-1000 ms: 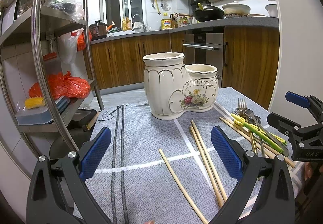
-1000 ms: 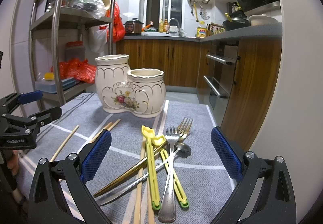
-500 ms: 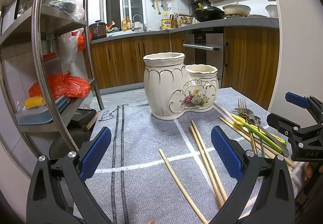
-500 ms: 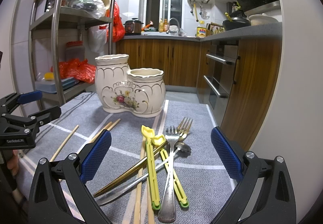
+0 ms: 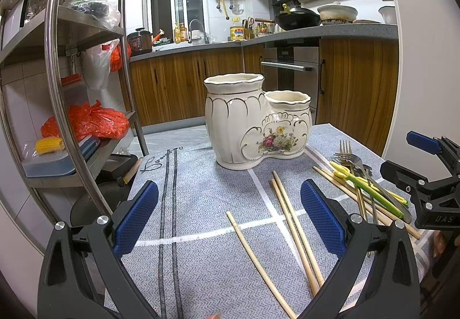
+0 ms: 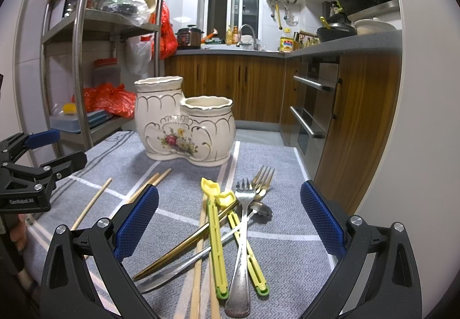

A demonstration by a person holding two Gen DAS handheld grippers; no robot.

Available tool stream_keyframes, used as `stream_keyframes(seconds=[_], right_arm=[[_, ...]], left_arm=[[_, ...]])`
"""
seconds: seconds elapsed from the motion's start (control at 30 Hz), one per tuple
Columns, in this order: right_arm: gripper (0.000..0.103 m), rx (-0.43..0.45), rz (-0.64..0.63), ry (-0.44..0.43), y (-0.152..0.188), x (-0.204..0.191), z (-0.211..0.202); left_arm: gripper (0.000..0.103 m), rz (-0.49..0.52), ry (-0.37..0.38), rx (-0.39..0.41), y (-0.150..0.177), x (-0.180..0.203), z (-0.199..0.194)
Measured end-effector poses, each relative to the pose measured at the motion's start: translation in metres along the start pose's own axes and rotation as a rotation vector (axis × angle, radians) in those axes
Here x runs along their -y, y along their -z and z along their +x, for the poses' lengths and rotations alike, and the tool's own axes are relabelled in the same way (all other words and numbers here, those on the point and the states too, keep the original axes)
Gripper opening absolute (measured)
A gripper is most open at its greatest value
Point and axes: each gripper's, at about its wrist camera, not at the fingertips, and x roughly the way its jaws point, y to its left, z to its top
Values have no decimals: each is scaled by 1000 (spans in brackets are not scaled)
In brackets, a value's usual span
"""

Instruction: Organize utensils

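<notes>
A cream ceramic two-cup utensil holder (image 5: pixel 256 123) with a flower print stands on the grey cloth; it also shows in the right wrist view (image 6: pixel 184 126). Wooden chopsticks (image 5: pixel 293 224) lie in front of my left gripper (image 5: pixel 230 218), which is open and empty above the cloth. A pile of utensils lies under my right gripper (image 6: pixel 230 218): a silver fork (image 6: pixel 243 235), a gold fork (image 6: pixel 263 181), yellow-green chopsticks (image 6: pixel 215 235), a knife (image 6: pixel 184 264) and more wooden chopsticks (image 6: pixel 199 255). The right gripper is open and empty.
The grey striped cloth (image 5: pixel 195 181) covers the table. A steel shelf rack (image 5: pixel 57 89) with bags and boxes stands at the left. Wooden cabinets and an oven (image 6: pixel 313 106) stand behind and to the right. The right gripper shows at the left view's right edge (image 5: pixel 425 183).
</notes>
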Motion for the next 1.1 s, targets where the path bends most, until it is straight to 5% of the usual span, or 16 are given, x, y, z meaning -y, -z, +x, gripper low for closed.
stream_keyframes(seconds=[0.9, 1.1], right_arm=[[98, -13, -2, -6, 0, -1, 2], [98, -71, -10, -27, 3, -1, 15]], left_arm=[[98, 67, 25, -26, 3, 6, 3], [98, 63, 6, -137, 2, -4, 12]])
